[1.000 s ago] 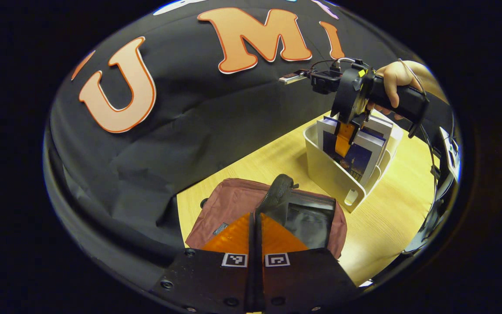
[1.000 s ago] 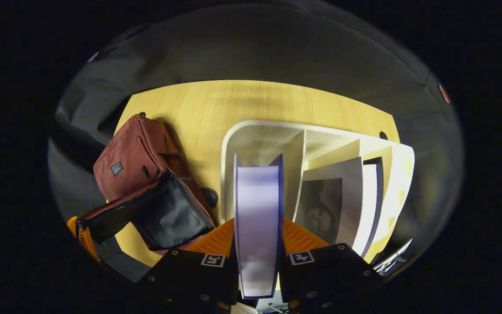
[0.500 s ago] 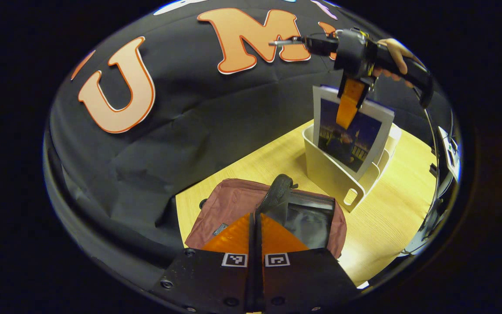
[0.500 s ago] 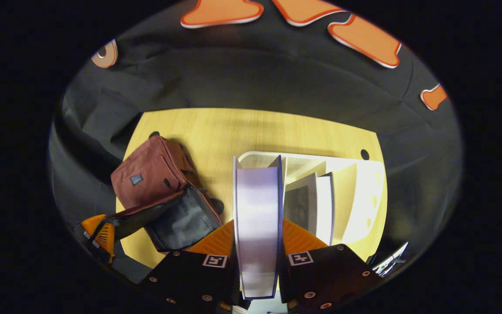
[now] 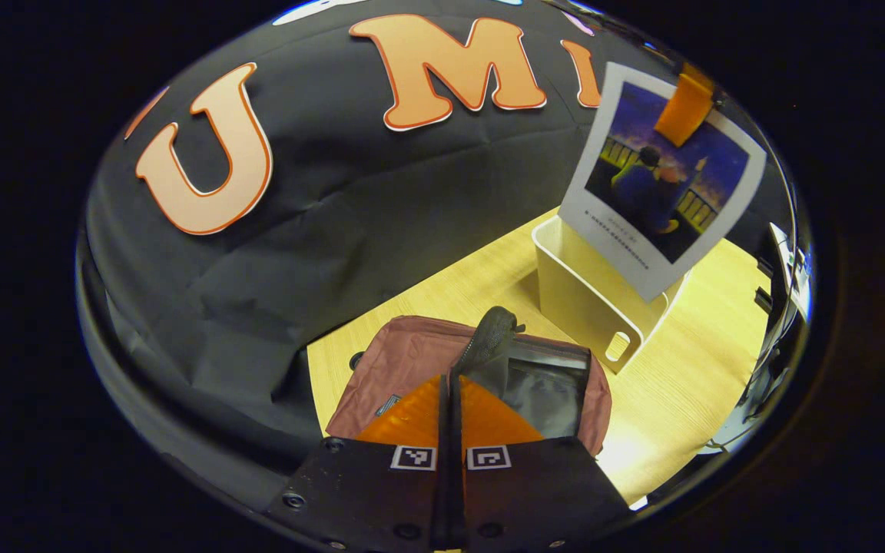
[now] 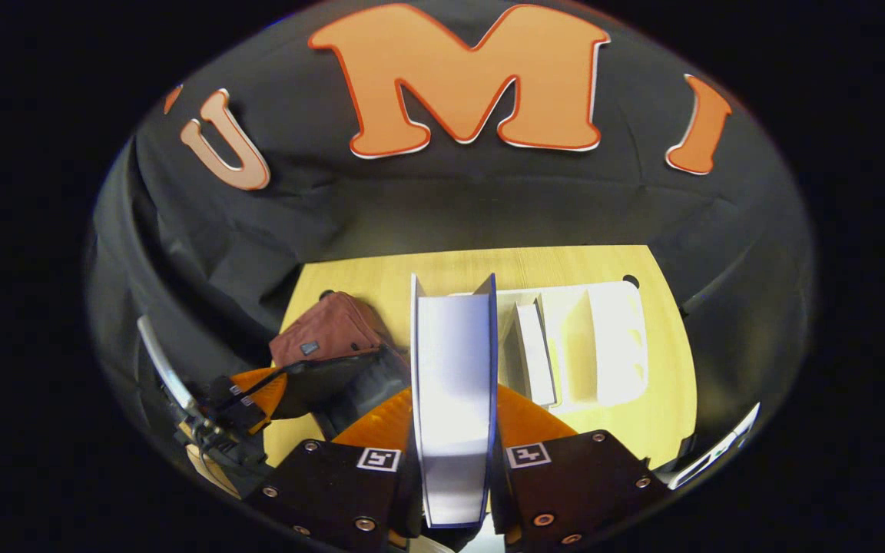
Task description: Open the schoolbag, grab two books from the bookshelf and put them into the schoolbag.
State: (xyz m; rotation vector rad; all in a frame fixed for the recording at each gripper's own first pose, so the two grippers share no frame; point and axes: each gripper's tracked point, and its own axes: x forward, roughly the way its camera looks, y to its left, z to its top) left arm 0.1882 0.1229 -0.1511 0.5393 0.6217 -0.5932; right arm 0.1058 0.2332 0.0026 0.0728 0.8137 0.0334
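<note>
The right tongs (image 6: 454, 430) are clenched on a book (image 6: 454, 399), held edge-up above the white bookshelf (image 6: 611, 346), whose slots hold another book (image 6: 536, 353). The left tongs (image 5: 450, 418) are pressed together on the flap of the dark-red schoolbag (image 5: 404, 365), holding its mouth open; the schoolbag lies on the wooden surface (image 5: 665, 399) just beside the bookshelf. To do this step well, carry the book level from over the bookshelf to the bag's opening, align its lower edge with the gap, lower slowly, and keep the flap lifted. Black cloth walls the booth beyond the bookshelf
</note>
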